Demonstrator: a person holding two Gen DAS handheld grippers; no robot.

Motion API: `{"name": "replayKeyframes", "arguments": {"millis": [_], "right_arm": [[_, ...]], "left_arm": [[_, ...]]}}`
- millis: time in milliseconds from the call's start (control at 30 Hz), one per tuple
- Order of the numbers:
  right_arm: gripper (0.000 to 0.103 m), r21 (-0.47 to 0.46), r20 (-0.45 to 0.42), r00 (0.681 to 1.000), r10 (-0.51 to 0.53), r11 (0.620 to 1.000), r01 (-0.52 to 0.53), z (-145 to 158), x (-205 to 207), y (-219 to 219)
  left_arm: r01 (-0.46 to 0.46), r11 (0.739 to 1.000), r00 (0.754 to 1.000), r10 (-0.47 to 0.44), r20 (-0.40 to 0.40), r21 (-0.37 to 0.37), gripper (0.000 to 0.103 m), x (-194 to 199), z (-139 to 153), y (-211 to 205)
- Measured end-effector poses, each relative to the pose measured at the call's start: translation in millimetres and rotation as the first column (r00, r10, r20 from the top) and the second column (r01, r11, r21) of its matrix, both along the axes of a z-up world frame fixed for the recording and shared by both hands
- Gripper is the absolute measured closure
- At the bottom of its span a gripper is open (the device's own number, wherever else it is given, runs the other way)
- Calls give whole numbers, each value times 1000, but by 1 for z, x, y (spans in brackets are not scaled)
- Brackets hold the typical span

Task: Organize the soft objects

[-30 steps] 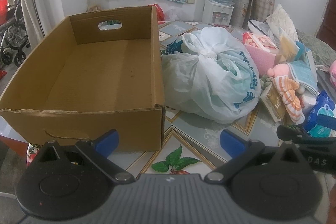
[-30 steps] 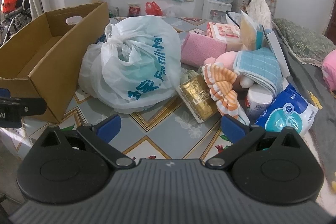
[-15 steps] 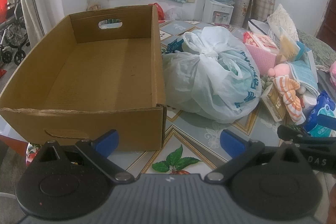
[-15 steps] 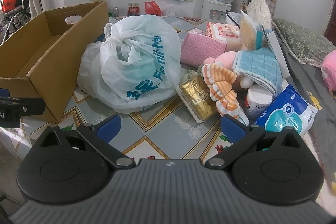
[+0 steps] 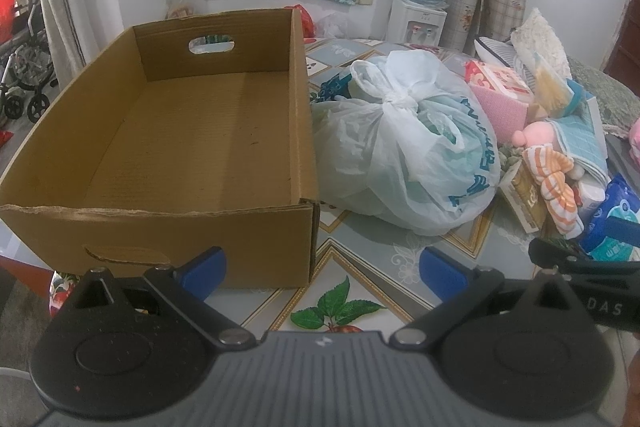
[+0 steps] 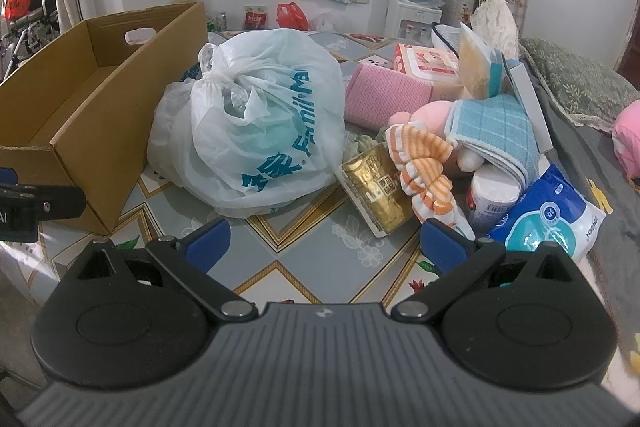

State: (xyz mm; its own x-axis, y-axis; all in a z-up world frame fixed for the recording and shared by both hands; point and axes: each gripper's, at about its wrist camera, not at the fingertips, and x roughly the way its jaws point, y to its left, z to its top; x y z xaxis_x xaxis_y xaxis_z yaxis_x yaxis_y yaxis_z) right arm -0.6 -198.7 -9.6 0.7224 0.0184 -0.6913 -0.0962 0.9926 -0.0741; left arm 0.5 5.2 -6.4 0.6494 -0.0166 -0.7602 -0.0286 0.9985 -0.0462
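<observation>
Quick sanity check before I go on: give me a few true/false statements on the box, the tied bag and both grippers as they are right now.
1. The cardboard box has nothing in it. True.
2. The white plastic bag lies inside the box. False: it sits on the table just right of the box.
3. The left gripper is shut on the bag. False: it is open and holds nothing.
4. The right gripper is open and empty. True.
5. The bag's top is knotted. True.

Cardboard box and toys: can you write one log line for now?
left gripper: open, holds nothing | right gripper: open, holds nothing | cardboard box: holds nothing | tied plastic bag: beside box | striped plush: on table
</observation>
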Motion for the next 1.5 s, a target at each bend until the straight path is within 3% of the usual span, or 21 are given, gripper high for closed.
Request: {"name": "replayKeyframes", "arguments": {"millis": [367,567,733,1033,1167,1267,1400,1500], "right_arm": [[1,5,-1,1000,0,1000,0,-1,1,0],[1,41,22,999,-23,999,22,-4,-6,-14],[1,99,108,988,-110,990,100,-3,-26,-53],[1,109,299,913,-278,960,257,-10,-72,-131],[1,145,307,882,-357,934,327,-14,-74,-166],[1,283,278,869,-410,899,333,-17,-73,-196],[1,477,245,867,-433,832,281,-25,-71,-226],[6,505,225,866,-446,814,288,-34,-62,-234]], "left_arm": [[-13,1000,1000,13,9,11,0,2,-2,-3],[53,998,998,-53,14,33,0,0,-3,-18],[151,986,988,-152,11,74,0,-1,-6,-48],[316,949,948,-315,-44,8,0,2,-26,-98],[383,923,924,-383,-12,-26,0,5,-25,-117],[441,896,897,-440,35,-39,0,8,-23,-134],[547,837,828,-543,140,18,1,11,-18,-166],[604,793,772,-607,190,81,9,14,-18,-193]]}}
